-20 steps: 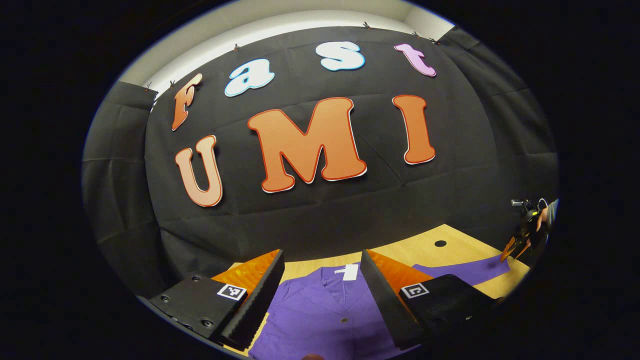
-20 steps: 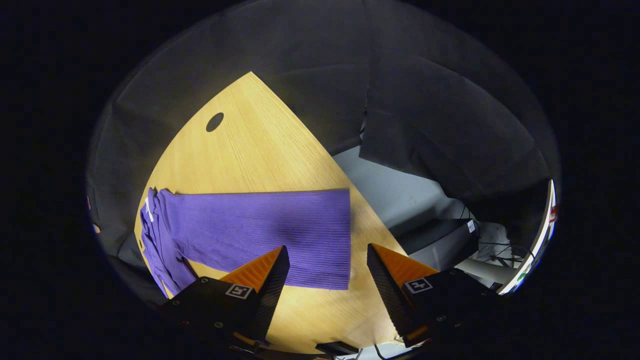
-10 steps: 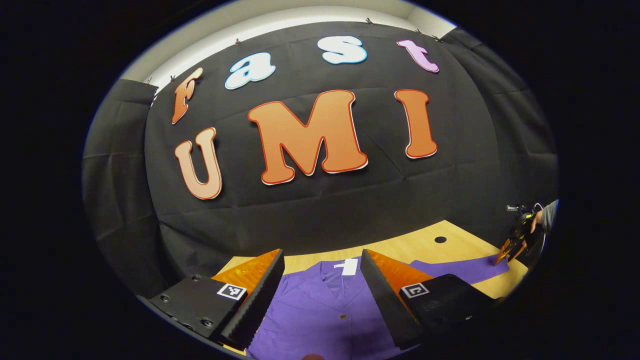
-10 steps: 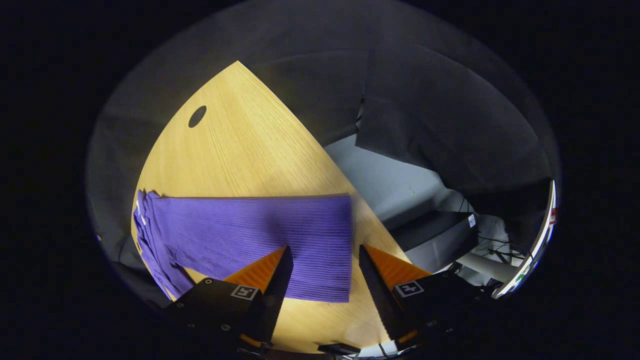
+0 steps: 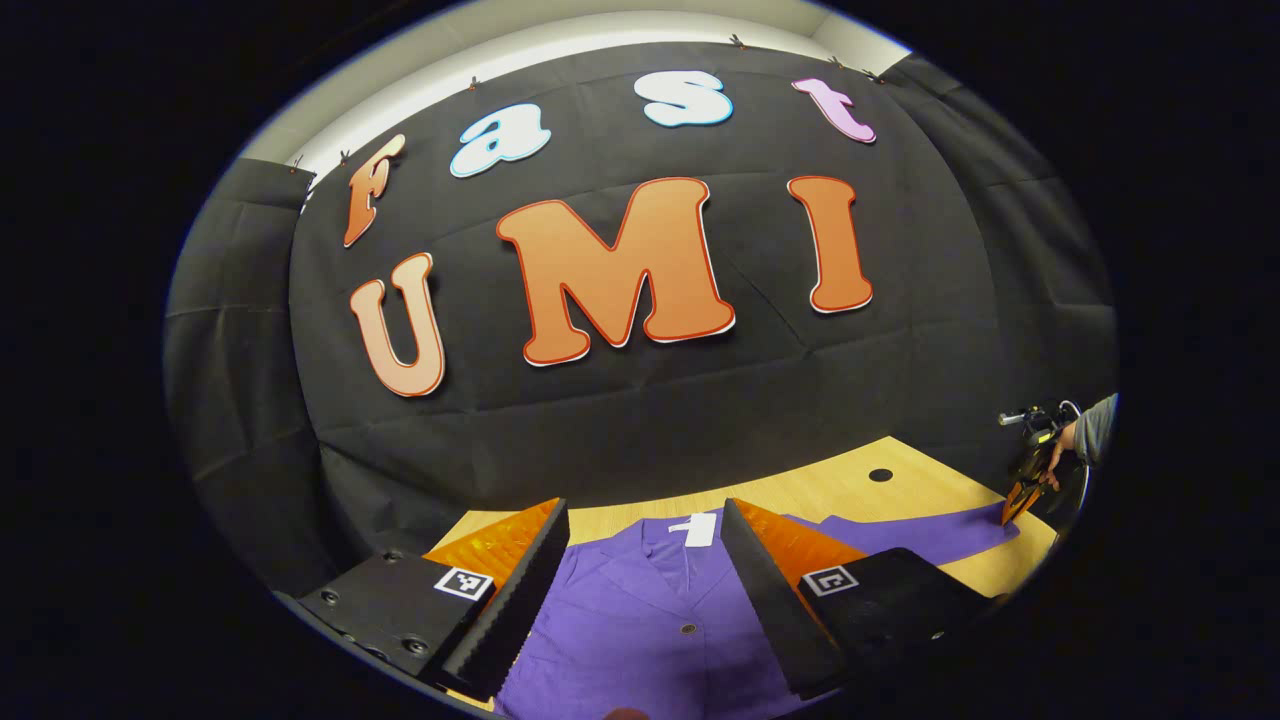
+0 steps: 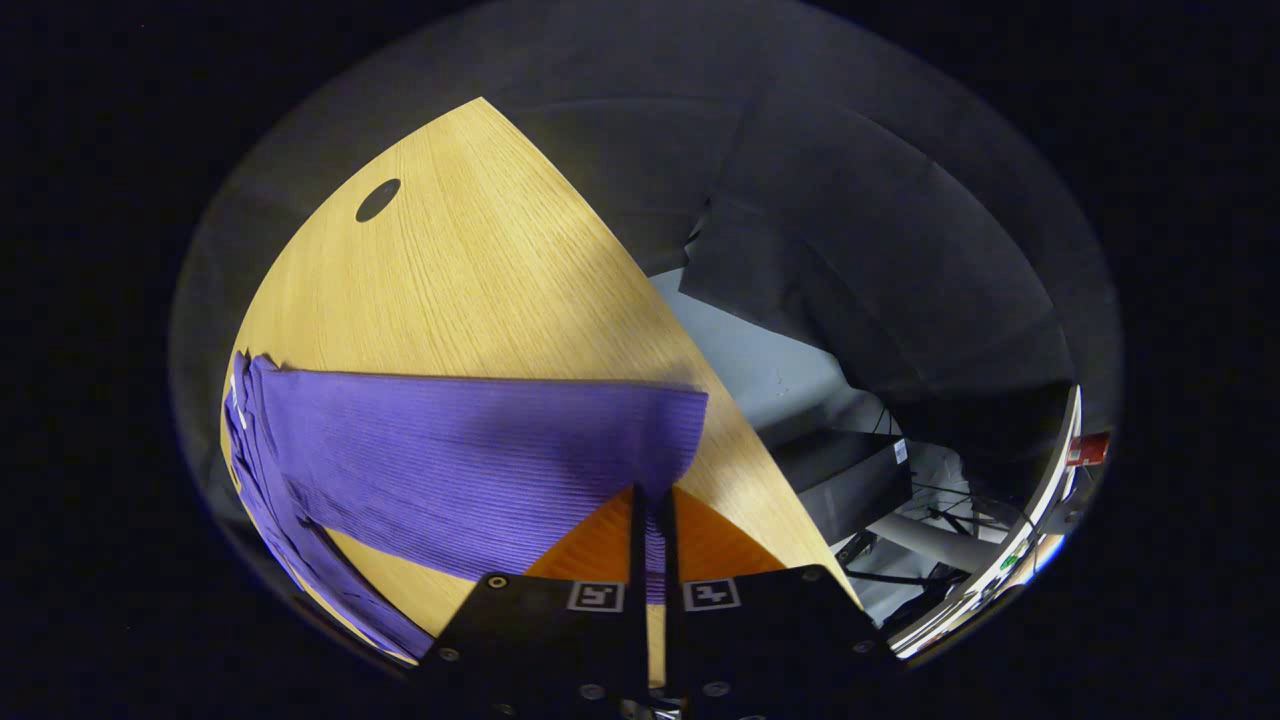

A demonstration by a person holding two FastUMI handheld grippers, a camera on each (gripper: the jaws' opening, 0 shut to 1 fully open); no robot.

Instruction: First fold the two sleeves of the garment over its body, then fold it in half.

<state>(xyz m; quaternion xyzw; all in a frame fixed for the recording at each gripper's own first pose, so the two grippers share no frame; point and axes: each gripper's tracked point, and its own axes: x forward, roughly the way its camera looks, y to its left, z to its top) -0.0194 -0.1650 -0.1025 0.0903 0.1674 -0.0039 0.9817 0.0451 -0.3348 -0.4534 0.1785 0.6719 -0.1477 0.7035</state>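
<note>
Sleeve (image 6: 470, 450) pinched between right jaws

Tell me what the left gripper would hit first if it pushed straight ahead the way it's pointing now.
Probably the purple garment: its collar area lies between the open left gripper fingers. Depth is unclear; aimed higher, it would pass over the table to the black cloth wall.

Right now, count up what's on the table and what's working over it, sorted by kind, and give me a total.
Purple garment: 1
Tools: 2, left tool open over the garment's body, right tool shut on the sleeve
Wooden table: 1
Total: 4
</note>
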